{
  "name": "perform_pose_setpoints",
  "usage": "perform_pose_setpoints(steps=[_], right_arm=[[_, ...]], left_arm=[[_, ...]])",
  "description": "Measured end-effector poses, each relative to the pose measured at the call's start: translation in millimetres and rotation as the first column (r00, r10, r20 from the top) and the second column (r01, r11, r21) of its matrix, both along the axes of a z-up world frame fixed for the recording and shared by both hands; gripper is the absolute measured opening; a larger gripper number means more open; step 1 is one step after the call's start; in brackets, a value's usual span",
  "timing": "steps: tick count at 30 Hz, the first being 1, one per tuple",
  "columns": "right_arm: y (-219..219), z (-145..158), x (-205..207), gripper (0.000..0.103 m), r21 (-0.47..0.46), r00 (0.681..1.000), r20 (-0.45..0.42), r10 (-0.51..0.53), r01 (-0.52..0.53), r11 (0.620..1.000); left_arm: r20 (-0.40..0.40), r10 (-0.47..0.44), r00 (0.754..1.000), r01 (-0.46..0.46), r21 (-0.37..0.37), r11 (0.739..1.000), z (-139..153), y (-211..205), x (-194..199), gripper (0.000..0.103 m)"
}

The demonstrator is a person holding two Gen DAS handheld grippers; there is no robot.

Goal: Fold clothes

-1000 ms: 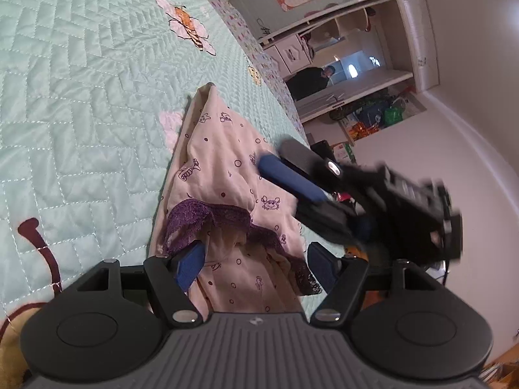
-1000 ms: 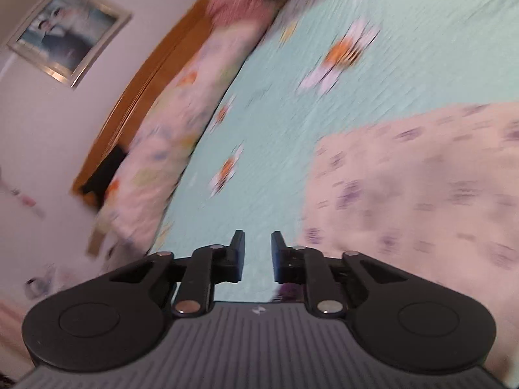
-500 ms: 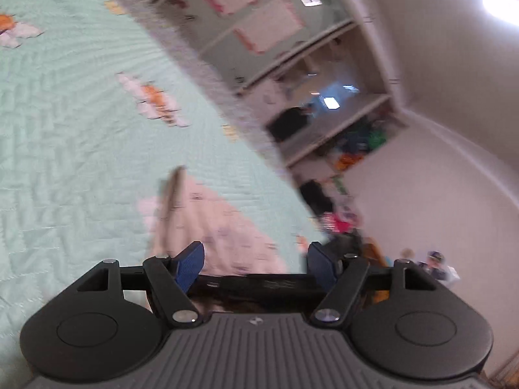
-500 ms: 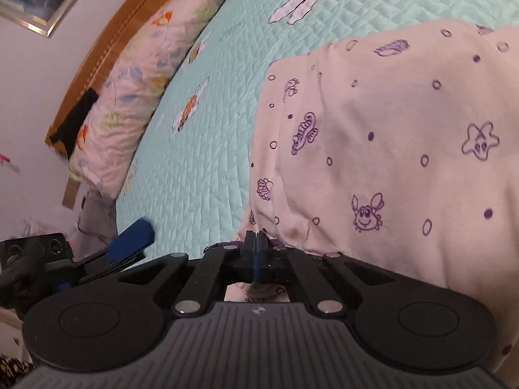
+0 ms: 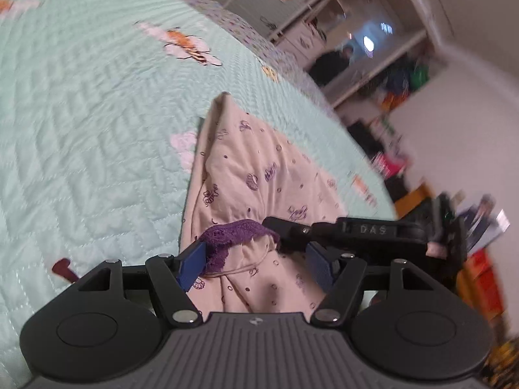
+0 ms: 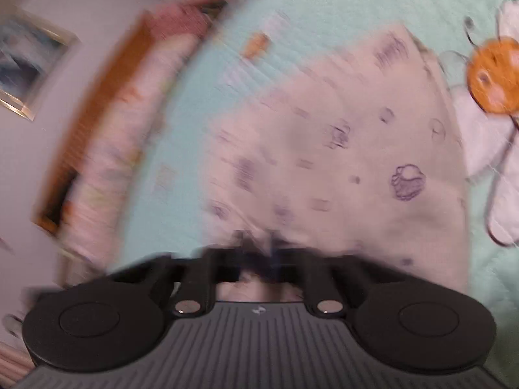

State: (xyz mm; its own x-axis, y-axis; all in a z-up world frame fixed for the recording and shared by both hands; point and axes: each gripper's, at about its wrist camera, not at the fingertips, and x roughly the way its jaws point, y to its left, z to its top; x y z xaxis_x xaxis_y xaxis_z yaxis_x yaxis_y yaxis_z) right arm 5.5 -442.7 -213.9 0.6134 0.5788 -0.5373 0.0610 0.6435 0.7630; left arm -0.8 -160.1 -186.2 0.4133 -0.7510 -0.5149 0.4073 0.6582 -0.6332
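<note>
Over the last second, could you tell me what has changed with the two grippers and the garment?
The right gripper went from slightly open over the quilt to shut on the pink garment, beside its purple lace trim. The left gripper swung away and returned. Its jaws stayed open either side of the garment, which kept its place on the quilt.

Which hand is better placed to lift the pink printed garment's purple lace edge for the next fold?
Right, probably. The right tongs are already shut at the purple lace trim of the pink printed garment. The left tongs stand open around the fabric, gripping nothing.
</note>
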Motion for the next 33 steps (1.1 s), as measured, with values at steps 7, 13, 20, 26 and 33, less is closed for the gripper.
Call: perform_pose_setpoints(steps=[7,13,20,26,33], right_arm=[[-32.6,40.9,-34.9,0.018,0.171,0.972,0.139,-0.191,0.166,0.971],[-47.0,32.7,-53.9,0.022,0.203,0.957,0.121,-0.265,0.237,0.95],[-45.4,-17.3,-45.5,0.011,0.207,0.954,-0.037,-0.298,0.299,0.932],[-53.4,2.2,-45.6,0.026,0.248,0.954,0.035,-0.299,0.282,0.927],[-56.2,31.6,-3.3,0.026,0.307,0.947,0.122,-0.297,0.249,0.919]], left_arm=[[-0.002,0.052,0.999,-0.052,-0.027,0.998,7.7,11.8,-5.1,0.071],[0.127,0.038,0.991,-0.021,-0.128,0.991,49.3,13.8,-19.9,0.074],[-0.049,-0.026,0.998,0.029,0.044,0.999,1.5,-31.6,27.0,0.072],[-0.062,-0.014,0.998,0.011,-0.046,0.999,11.9,-10.9,23.1,0.072],[0.074,-0.066,0.995,0.075,-0.118,0.99,49.1,-35.9,39.4,0.073]])
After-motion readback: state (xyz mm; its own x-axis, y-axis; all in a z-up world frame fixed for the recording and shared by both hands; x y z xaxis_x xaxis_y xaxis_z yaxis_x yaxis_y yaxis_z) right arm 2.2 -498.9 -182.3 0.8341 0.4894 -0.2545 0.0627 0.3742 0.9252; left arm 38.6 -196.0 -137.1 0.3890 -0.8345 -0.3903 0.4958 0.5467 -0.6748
